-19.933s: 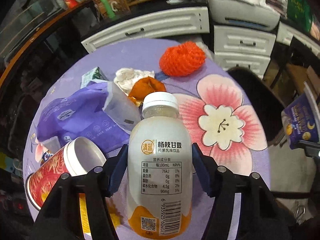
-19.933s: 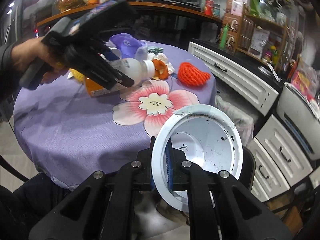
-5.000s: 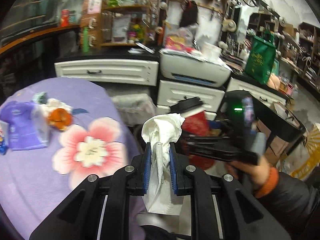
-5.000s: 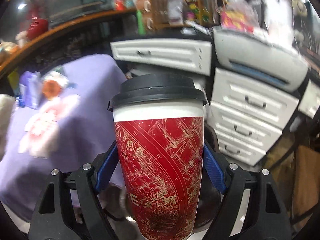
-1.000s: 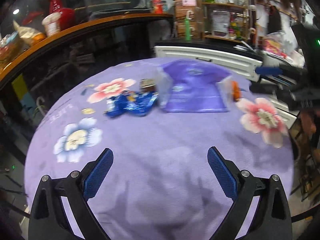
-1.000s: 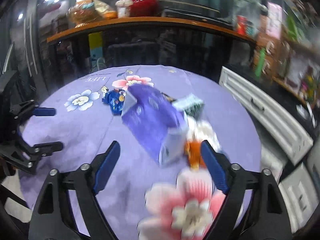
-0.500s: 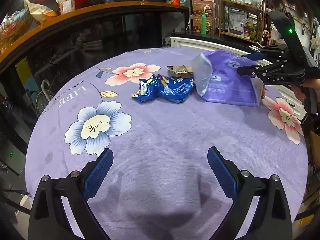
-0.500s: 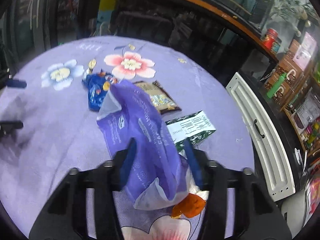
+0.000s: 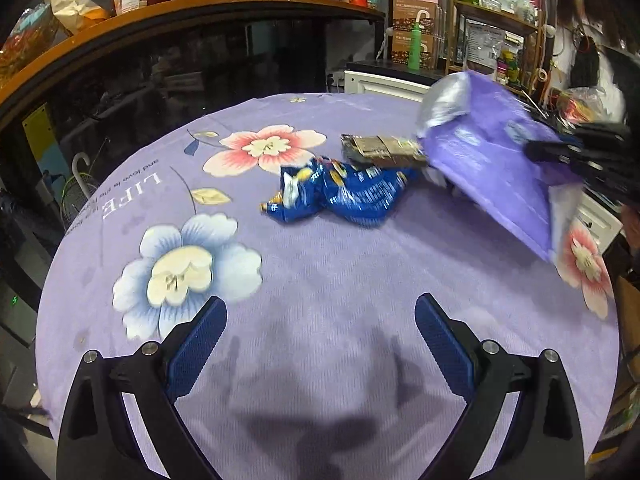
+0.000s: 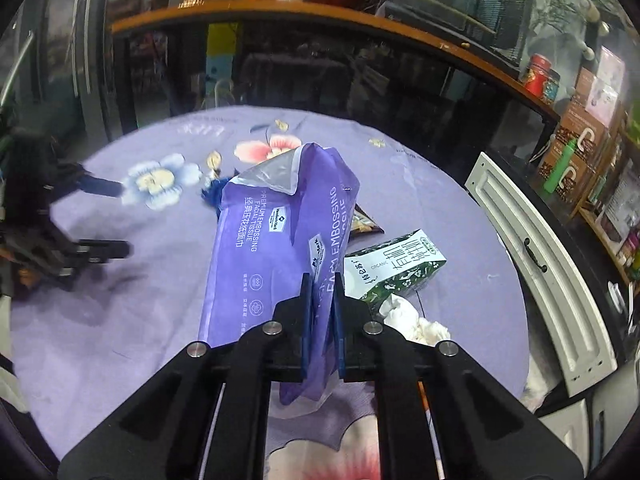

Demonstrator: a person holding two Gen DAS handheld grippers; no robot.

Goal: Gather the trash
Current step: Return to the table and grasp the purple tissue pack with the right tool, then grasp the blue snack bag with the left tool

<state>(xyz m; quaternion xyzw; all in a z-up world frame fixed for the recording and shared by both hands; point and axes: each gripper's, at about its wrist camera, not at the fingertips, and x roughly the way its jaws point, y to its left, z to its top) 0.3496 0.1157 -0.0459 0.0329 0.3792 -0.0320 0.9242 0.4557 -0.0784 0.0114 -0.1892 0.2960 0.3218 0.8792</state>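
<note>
A: where's the purple tissue pack?

B: in the right gripper; jaws closing on it, blue pads pinching a fold of the wrapper near its lower end; pack hangs tilted above the tablecloth, silver-lined open end pointing away from the camera; print reads "PREMIUM EMBOSSING FACIAL TISSUE".

A: touching the table?

B: lower end sits low over the cloth in the right wrist view; contact can't be told; the left wrist view shows the same pack lifted at a slant on the right side, blurred.

A: what's around it?

B: green-and-white carton lying on its side just to the right of the pack; crumpled white tissue right below the carton; brown snack wrapper partly hidden behind the pack; blue crumpled wrapper mid-table; the brown one lies just behind it, touching or nearly so.

A: left gripper?

B: left gripper fingers spread wide, nothing between them; it hangs over bare cloth at the near edge, well apart from the blue wrapper; visible in the right wrist view too, at the far left, fingers apart.

A: surface?

B: round table, lilac cloth with pink and blue flowers and "LIFE" lettering; white drawer unit beside the table on the right; wooden counter with jars and bags behind.
</note>
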